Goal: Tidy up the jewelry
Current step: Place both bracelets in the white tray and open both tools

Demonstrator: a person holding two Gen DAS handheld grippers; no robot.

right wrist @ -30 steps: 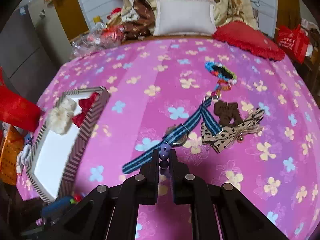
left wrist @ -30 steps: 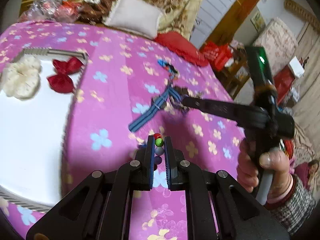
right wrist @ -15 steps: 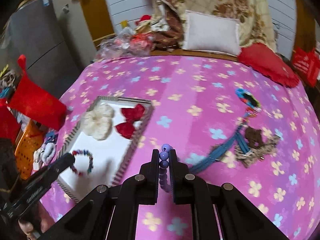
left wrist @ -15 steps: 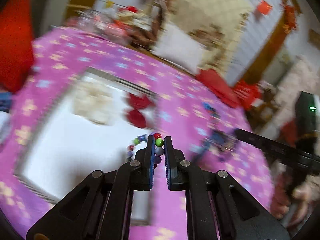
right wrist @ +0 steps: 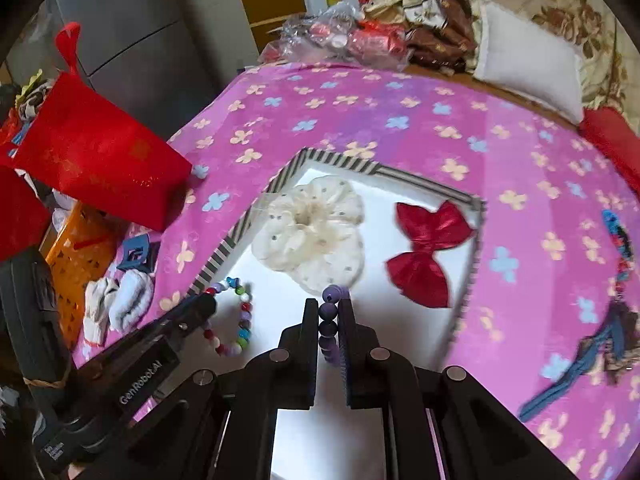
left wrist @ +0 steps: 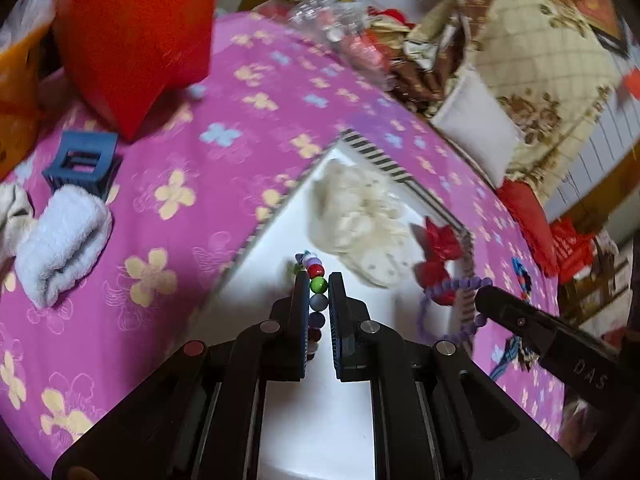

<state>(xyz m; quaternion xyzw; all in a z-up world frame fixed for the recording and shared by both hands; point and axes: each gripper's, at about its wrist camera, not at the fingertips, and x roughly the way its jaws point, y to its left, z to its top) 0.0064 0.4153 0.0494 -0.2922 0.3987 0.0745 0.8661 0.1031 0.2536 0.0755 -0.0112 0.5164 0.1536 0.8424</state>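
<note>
My left gripper (left wrist: 319,280) is shut on a multicoloured bead bracelet (left wrist: 318,285), which hangs over the near left part of the white striped-rim tray (left wrist: 376,152). The right wrist view shows that bracelet (right wrist: 240,320) dangling from the left gripper (right wrist: 208,302). My right gripper (right wrist: 329,304) is shut on a purple bead bracelet (right wrist: 328,320), also above the tray (right wrist: 340,160). From the left wrist view the purple bracelet (left wrist: 448,292) loops off the right gripper (left wrist: 482,294). A cream scrunchie (right wrist: 312,232) and a red bow (right wrist: 424,248) lie in the tray.
On the pink flowered bedspread to the right lie a blue striped ribbon (right wrist: 580,364) and a braided colourful bracelet (right wrist: 618,240). Left of the tray are a red gift bag (right wrist: 96,160), a blue hair claw (left wrist: 80,160), rolled socks (left wrist: 60,240) and an orange basket (right wrist: 80,256).
Both grippers have swung left from over the bedspread near the ribbon to above the tray, each still carrying its bracelet. The jaws have stayed shut.
</note>
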